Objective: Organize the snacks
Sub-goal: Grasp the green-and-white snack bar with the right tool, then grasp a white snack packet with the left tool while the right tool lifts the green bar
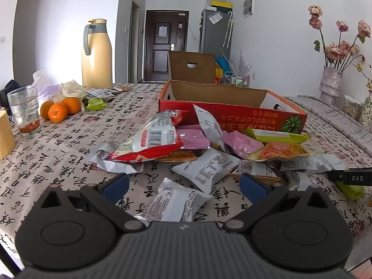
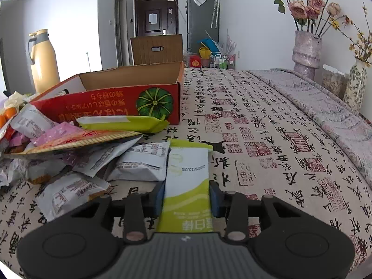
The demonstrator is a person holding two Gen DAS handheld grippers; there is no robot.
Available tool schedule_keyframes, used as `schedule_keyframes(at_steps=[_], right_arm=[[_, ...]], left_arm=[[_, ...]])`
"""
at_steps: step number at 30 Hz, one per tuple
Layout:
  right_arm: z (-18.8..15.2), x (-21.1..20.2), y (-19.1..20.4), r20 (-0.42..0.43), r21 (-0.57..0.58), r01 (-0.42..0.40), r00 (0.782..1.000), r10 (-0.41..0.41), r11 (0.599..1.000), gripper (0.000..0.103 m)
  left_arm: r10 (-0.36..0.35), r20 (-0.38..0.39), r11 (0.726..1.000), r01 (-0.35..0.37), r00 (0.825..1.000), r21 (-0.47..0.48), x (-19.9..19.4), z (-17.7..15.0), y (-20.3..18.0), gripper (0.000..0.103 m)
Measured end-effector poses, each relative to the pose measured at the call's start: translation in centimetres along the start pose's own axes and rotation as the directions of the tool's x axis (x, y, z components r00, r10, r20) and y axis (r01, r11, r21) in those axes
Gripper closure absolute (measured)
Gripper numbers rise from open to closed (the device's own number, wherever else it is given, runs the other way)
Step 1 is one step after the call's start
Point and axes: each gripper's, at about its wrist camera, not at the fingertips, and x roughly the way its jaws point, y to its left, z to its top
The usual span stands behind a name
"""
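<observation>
Green-white packet, near end hidden, clamped by right gripper; left gripper spread wide.

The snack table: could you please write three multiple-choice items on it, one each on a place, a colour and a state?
1. Where do the oranges lie?
A. beside the drinking glass
B. inside the red box
C. by the flower vase

2. What colour is the thermos jug?
A. blue
B. red
C. cream yellow

3. How do the right gripper jaws stand?
A. wide open, empty
B. shut on the green-and-white snack packet
C. shut on a glass

Answers: 1 A, they sit next to the glass; 2 C, cream body, grey handle; 3 B, both pads press the packet's sides.
</observation>
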Motion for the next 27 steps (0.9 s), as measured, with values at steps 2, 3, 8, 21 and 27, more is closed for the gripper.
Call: schedule_keyframes(at_steps=[2,3,8,21,27], right_arm=[[-0.1,-0.2,-0.2,0.007,0.017,-0.001,1.0,0.001,1.0,0.066],[-0.1,-0.3,-0.3,0.015,0.022,-0.002,1.0,0.001,1.0,0.066],[0.1,-1.9,-0.4,0.083,0.043,-0.015,0.997,0.012,0.999,0.066],[-0.4,-3.6,-0.2,0.147,0.083,-0.05,0.988,0.037,0.995,0.066],[-0.5,-3.8,0.1,0.15,0.081,-0.063,0.987,0.05,0.995,0.066]], left_arm=[[0.004,0.0,1.0,-0.004,1.0,-0.005,0.0,0.0,0.3,0.0],[0.005,0.0,1.0,-0.005,1.0,-0.006,-0.1,0.0,0.4,0.0],[0.018,-0.011,1.0,-0.018,1.0,-0.006,0.2,0.1,0.7,0.0],[0.056,-0.089,0.998,-0.055,0.994,0.019,2.1,-0.5,1.3,0.0],[0.026,-0.139,0.999,-0.022,0.99,0.031,2.8,-0.9,1.2,0.033]])
